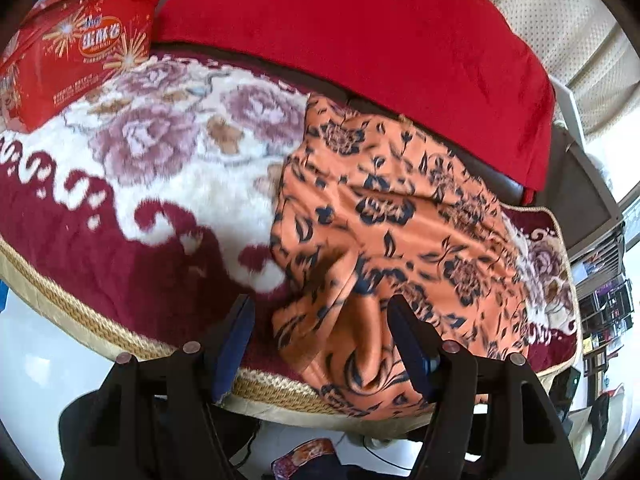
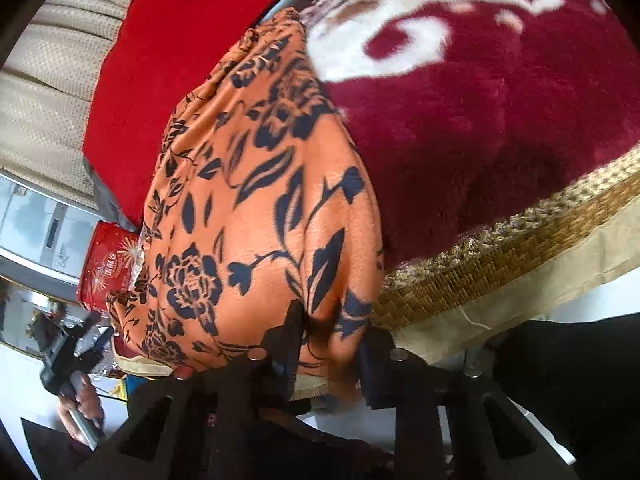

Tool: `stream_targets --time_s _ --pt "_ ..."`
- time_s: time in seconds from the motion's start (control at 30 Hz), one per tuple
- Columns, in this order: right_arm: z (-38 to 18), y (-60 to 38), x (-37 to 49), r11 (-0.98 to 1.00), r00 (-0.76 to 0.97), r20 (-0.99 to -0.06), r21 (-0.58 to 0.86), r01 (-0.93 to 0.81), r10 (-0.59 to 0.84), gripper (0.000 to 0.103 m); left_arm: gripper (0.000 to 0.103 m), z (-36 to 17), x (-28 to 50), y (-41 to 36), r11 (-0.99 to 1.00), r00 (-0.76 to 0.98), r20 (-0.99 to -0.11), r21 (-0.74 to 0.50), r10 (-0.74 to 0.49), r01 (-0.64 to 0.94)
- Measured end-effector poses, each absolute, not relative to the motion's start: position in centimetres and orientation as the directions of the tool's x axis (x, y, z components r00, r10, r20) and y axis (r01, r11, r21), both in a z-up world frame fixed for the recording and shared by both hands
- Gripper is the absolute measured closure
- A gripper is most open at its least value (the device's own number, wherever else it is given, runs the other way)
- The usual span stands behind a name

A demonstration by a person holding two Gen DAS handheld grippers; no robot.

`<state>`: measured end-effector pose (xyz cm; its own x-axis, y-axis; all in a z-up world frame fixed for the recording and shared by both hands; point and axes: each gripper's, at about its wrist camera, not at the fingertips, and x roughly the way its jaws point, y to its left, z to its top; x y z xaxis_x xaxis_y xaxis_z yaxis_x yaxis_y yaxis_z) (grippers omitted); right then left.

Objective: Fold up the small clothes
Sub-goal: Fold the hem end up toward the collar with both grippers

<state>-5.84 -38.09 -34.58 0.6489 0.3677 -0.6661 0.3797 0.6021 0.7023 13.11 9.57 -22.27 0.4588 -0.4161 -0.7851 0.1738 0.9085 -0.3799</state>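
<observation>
A plush floral blanket point(image 1: 132, 168) in dark red and cream covers the seat, with a plain red cushion point(image 1: 360, 48) propped behind it and a red snack bag point(image 1: 76, 44) at the far corner. On the blanket, toward its front edge, lies the orange cloth point(image 1: 384, 216) with dark blue flowers, the piece to be folded; it looks doubled over at least once but sits rumpled, with its near end spilling over the blanket's braided trim point(image 1: 100, 320), so I judge the folding only partly done: the loose end has to be brought up and the layers squared and smoothed. The right gripper point(image 2: 328, 354) is clamped on that hanging near edge, a fold of cloth pinched between its jaws. The left gripper point(image 1: 320, 344) stands released with its jaws spread; cloth lies between them, but the pads do not press on it.
</observation>
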Motion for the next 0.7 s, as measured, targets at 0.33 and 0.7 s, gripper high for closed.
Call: stream_targets --time_s 0.33,0.7 --pt "-32.0 -37.5 -5.8 0.600 0.681 -0.579 0.760 0.251 0.448 0.086 0.021 -21.8 16.1 6.6 0.922 0.379 -0.844 -0.310 -0.379 0.231" --pt "-34.5 -37.7 -4.7 0.553 0.650 -0.580 0.784 0.282 0.491 0.054 0.086 -27.7 16.1 4.3 0.898 0.260 -0.886 -0.295 -0.385 0.325"
